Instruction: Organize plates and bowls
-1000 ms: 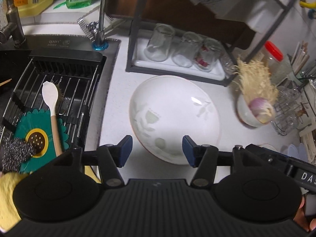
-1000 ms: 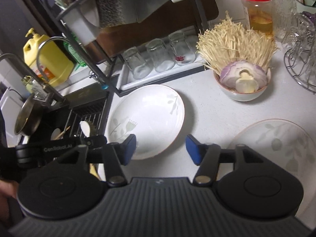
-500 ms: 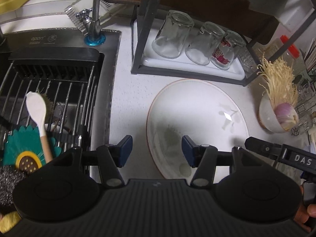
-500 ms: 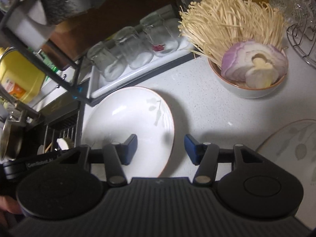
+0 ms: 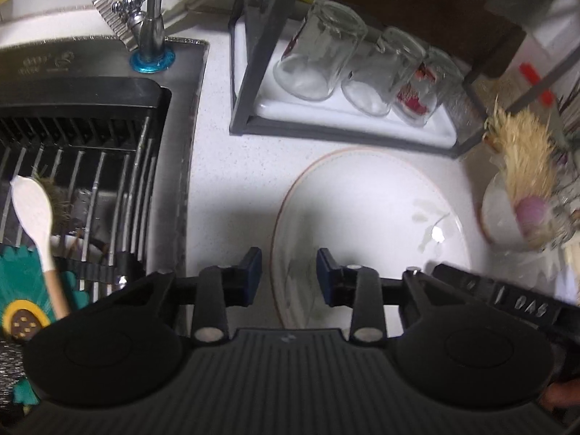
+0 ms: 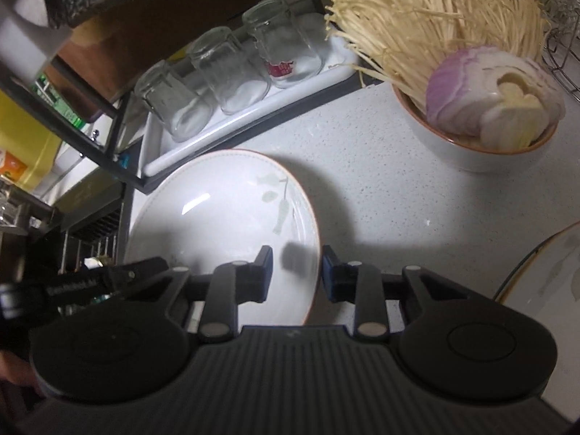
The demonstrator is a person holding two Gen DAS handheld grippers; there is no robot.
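Fingers of the left gripper [image 5: 289, 275] stand apart, straddling the left rim of the white plate [image 5: 369, 232]: the left finger hangs over bare tabletop [image 5: 232, 188], the right one over the plate's inside. Whether either pad touches the rim cannot be told. The gripper points forward and down at the plate from its near left side.

Fingers of the right gripper [image 6: 297, 272] are likewise parted, bracketing the plate's right rim [image 6: 315, 250], the left finger over the bowl of the plate, the right finger over the tabletop. It too is pitched down, coming at the plate from the near right, and the left gripper's body shows low at the left of its view.

The plate lies flat on the tabletop, just in front of the dish rack tray [image 5: 348, 116], which carries three upturned glasses [image 5: 319, 50]. To the plate's right stands a bowl [image 6: 471, 145] filled with enoki mushrooms [image 6: 417, 18] and a cut onion [image 6: 485, 98]. A second plate [image 6: 547, 264] shows at the right edge of the right view. Left of the plate is the sink [image 5: 90, 145] with a wire rack, a wooden spoon [image 5: 36, 217] and the tap [image 5: 152, 18].
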